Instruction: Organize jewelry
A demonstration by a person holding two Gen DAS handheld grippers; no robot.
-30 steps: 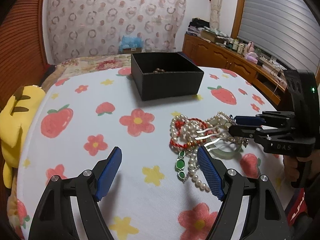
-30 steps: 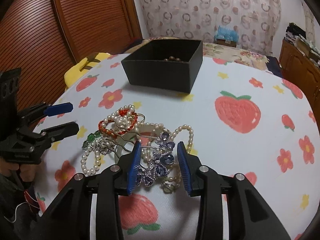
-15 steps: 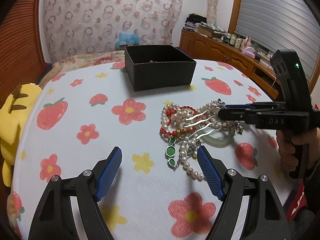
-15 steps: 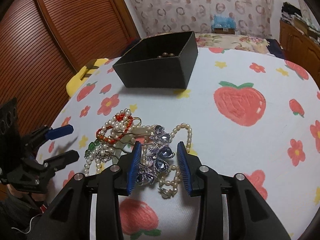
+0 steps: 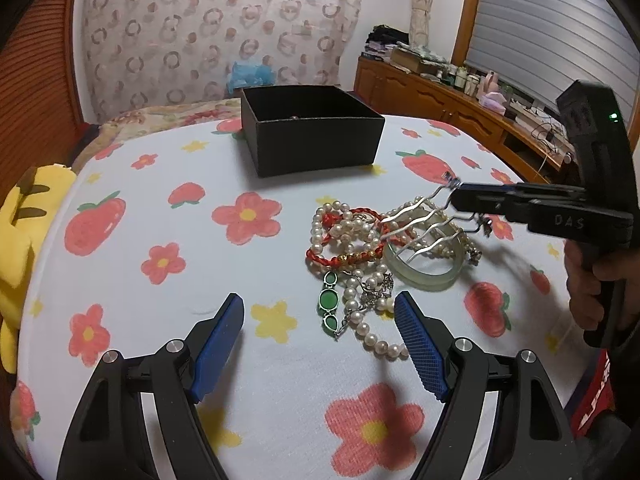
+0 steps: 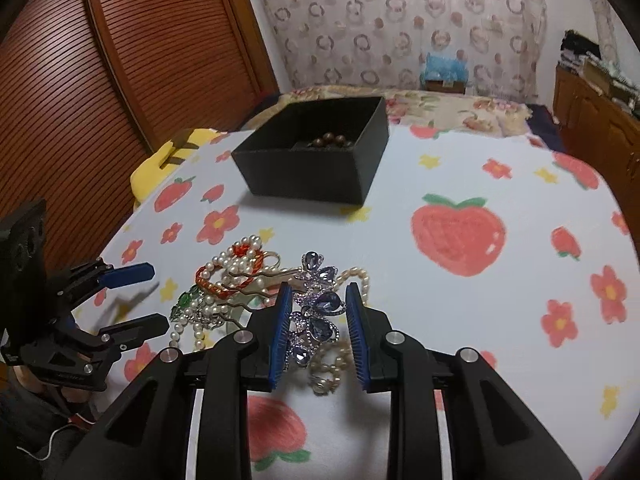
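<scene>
Right claw (image 6: 318,328) clamps blue-gem hair comb (image 6: 316,304).

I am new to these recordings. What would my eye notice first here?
First, the right gripper closed on a blue-jewelled hair comb, raised above the tangled jewelry pile on the strawberry-print cloth. Behind it stands the open black box, while the left gripper waits open nearby.

Your right gripper (image 5: 460,196) covers the hair comb's (image 5: 420,226) jeweled head in the left view; the black box (image 5: 310,136) wall hides its contents there; sideboard clutter (image 5: 472,80) is too small to identify.
</scene>
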